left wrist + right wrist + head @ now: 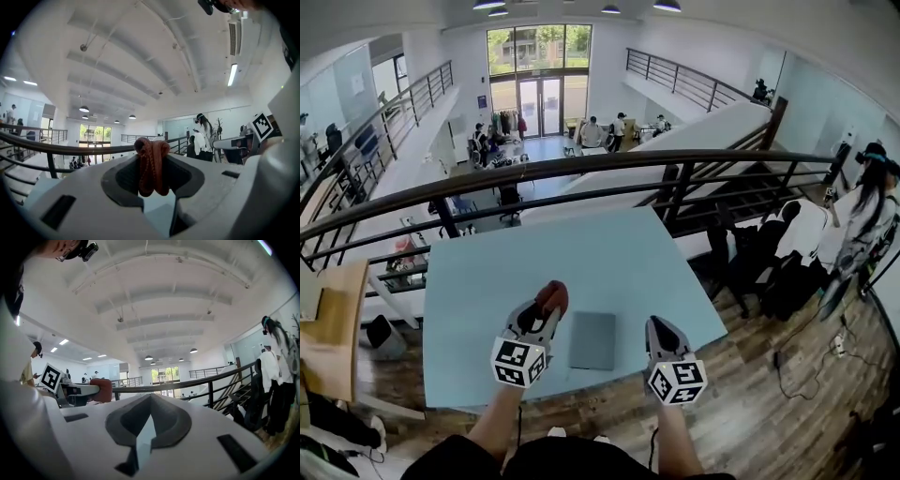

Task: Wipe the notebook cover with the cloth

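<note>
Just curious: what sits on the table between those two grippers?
A grey notebook, lying flat between left gripper and right gripper, in the head view.

The table [609, 253] surface lay open to the left, right and far side of the notebook [592, 339]. A railing [581, 167] ran past the table's far edge, closing that approach.

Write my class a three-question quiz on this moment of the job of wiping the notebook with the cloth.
1. True or false: the cloth is pinched in the left gripper.
2. Multiple choice: the notebook lies A) on the table between the two grippers, B) on the floor, C) folded inside the cloth.
3. Fill in: the right gripper has its jaws ____ and holds nothing.
Key: 1 true; 2 A; 3 shut.
</note>
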`<action>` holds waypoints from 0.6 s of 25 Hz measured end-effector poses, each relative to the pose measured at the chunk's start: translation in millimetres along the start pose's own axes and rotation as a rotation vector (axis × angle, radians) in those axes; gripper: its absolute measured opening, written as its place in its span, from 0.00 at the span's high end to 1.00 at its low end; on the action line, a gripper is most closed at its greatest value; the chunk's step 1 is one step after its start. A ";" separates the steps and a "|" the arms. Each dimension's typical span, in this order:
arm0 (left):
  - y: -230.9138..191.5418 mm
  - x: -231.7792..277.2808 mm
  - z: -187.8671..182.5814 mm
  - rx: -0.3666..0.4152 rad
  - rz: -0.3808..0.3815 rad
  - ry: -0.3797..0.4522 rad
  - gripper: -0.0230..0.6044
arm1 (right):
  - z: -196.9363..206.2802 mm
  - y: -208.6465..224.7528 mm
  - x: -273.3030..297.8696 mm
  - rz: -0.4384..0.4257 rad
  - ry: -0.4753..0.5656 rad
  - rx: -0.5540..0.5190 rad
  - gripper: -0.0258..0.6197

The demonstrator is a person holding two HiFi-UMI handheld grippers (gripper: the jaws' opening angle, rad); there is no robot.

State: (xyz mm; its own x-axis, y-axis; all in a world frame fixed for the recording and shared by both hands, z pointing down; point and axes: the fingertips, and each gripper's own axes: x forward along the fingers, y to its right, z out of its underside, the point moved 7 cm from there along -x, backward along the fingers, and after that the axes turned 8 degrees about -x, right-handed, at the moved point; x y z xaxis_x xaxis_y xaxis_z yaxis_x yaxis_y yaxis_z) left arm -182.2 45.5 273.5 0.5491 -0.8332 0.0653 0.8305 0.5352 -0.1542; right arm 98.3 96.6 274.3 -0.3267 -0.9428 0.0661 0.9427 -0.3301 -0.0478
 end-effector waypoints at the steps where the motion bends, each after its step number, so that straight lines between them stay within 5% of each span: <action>1: 2.2 0.3 -3.7 0.020 -0.004 0.011 0.75 | -4.4 0.4 0.4 -0.002 0.008 -0.010 0.96; 15: 1.1 -1.4 -6.4 0.034 0.000 0.044 0.75 | -2.5 -7.5 8.1 -0.013 0.006 -0.016 0.96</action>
State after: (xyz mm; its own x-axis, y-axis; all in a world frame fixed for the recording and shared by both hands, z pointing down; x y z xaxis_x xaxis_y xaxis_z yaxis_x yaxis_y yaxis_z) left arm -182.7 46.3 266.9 0.5453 -0.8379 0.0219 0.8334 0.5392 -0.1207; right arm 88.4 91.3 272.6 -0.3398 -0.9385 0.0605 0.9371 -0.3433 -0.0626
